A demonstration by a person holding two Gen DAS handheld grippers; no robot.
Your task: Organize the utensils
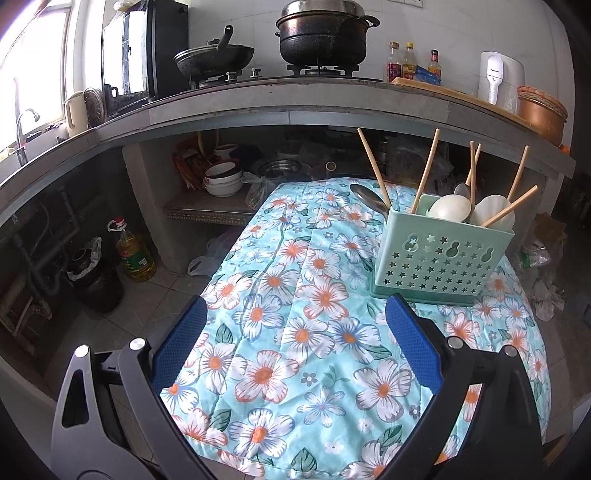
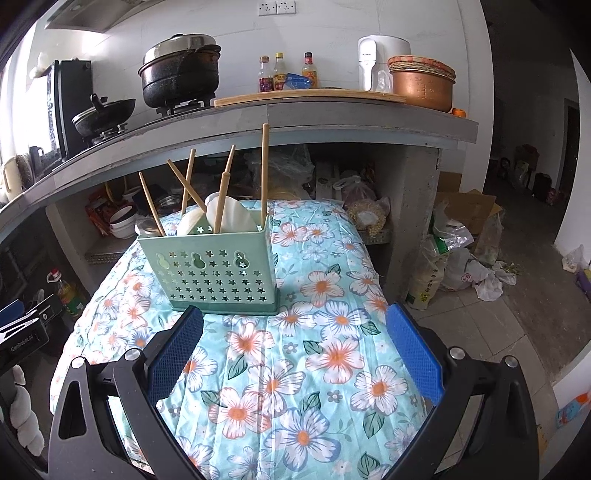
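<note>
We hover both tongs, left (image 1: 295, 321) and right (image 2: 293, 325), spread wide and empty, the caddy (image 2: 218, 269) left of centre looking nearly full, so we'd judge a spoon (image 1: 369, 199) behind it needs a low pinch.

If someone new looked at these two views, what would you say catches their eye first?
Probably the mint-green utensil holder with star cutouts, standing upright on the floral quilt and bristling with wooden chopsticks and white spoons. Next, the blackened stockpot and wok on the stove above. Both grippers, left and right, hang open and empty in the foreground.
</note>
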